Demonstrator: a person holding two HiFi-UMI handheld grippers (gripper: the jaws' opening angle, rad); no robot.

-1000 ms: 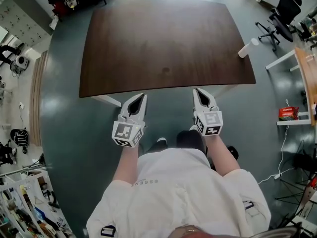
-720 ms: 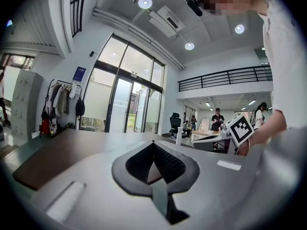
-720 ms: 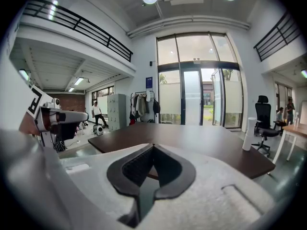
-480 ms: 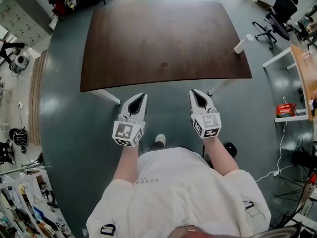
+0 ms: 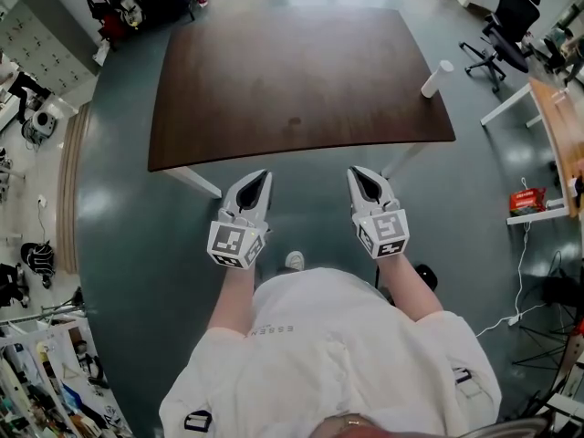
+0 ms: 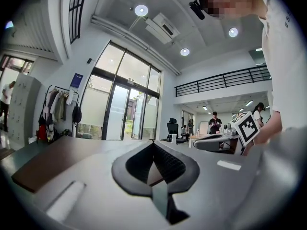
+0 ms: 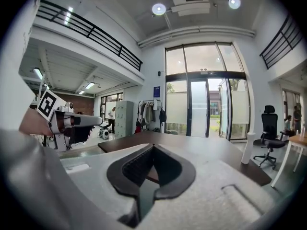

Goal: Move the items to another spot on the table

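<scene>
Both grippers hang short of the near edge of the dark table [image 5: 292, 80], side by side and level. The left gripper [image 5: 263, 176] has its jaws pressed together with nothing between them, and the right gripper [image 5: 358, 172] is pressed together and empty too.

The only item I can see is a white cylinder [image 5: 436, 78]. It stands upright well ahead of the right gripper and off to its right, at the far right edge of the table. It is even further from the left gripper, across the whole tabletop.

The main risk, as I judge it, comes from that spot. The cylinder is tall and narrow and sits right by the edge, so a sideways knock would likely tip it, and it may roll off onto the floor. A gripper arriving with its jaws together would push it rather than take it, so the jaws need to spread before the approach. The reach is also long, which tends to make the last part less steady. A pinch high on the cylinder could let it swing or slip, so a grip nearer the middle looks safer
</scene>
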